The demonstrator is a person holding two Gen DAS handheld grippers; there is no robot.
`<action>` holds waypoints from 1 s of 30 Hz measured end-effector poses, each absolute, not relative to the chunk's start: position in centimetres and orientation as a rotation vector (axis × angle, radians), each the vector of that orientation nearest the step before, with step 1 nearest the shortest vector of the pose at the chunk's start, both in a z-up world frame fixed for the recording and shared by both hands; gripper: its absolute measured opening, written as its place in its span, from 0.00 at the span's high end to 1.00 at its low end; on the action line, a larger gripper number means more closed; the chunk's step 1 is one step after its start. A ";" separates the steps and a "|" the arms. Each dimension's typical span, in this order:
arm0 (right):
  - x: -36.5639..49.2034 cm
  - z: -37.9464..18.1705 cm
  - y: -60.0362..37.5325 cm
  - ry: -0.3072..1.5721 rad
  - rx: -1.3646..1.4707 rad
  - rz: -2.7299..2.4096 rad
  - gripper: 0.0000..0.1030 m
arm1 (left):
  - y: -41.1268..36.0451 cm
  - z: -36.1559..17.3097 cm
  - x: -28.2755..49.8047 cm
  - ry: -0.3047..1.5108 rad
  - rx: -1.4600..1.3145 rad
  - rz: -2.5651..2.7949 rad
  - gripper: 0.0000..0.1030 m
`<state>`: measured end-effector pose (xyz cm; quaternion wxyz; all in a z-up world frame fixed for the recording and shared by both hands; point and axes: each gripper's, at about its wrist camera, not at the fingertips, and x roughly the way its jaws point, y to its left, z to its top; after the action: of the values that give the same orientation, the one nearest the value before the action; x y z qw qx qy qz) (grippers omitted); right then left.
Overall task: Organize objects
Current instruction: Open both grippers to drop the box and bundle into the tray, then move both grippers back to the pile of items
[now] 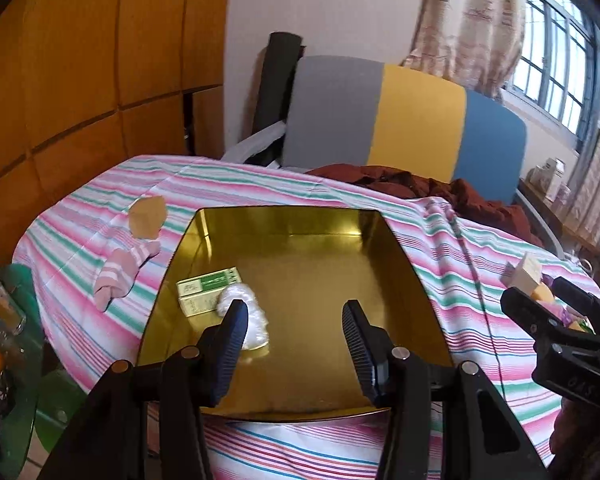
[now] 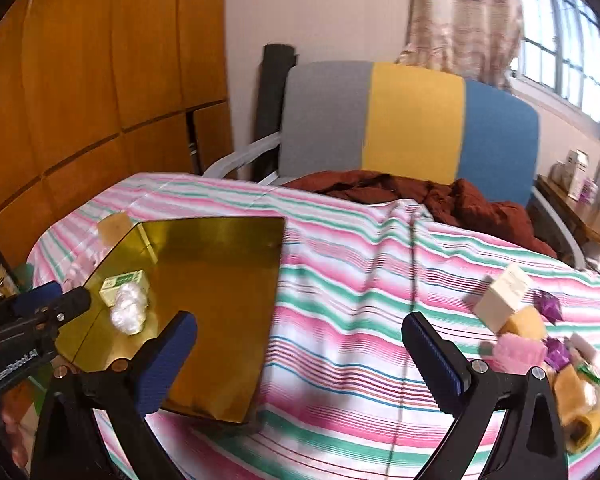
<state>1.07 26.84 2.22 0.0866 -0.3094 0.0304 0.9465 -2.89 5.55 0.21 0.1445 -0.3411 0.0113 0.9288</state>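
**Next pick for the tin**

My left tongs (image 1: 296,320) hang apart and empty over the shiny gold metal tin (image 1: 300,216). My right tongs (image 2: 300,336) gape wide, empty. The cream wooden block (image 2: 502,296) sits at two o'clock; I should swing right and square up first.

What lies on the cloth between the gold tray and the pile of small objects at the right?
Only bare striped cloth lies between the gold tray and the pile of small objects; the right wrist view shows it.
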 end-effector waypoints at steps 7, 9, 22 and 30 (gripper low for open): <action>3.3 1.5 29.3 0.170 -0.915 2.818 0.00 | 8.9 0.6 -1.4 0.087 -0.912 2.549 0.32; 3.9 1.0 30.6 0.255 -0.953 2.813 0.00 | 10.0 0.7 -1.0 0.088 -0.900 2.491 0.27; 9.5 -1.6 38.4 0.425 -0.970 2.628 0.00 | 18.0 0.4 -0.2 0.136 -0.888 2.240 0.18; 13.5 -1.6 42.9 0.516 -0.967 2.526 0.00 | 22.9 -0.2 -0.4 0.180 -0.929 2.110 0.18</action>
<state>13.45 42.94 -1.56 0.1928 -0.3444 0.1840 0.9002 -0.44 22.90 -0.19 0.4029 -0.3675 0.0712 0.8352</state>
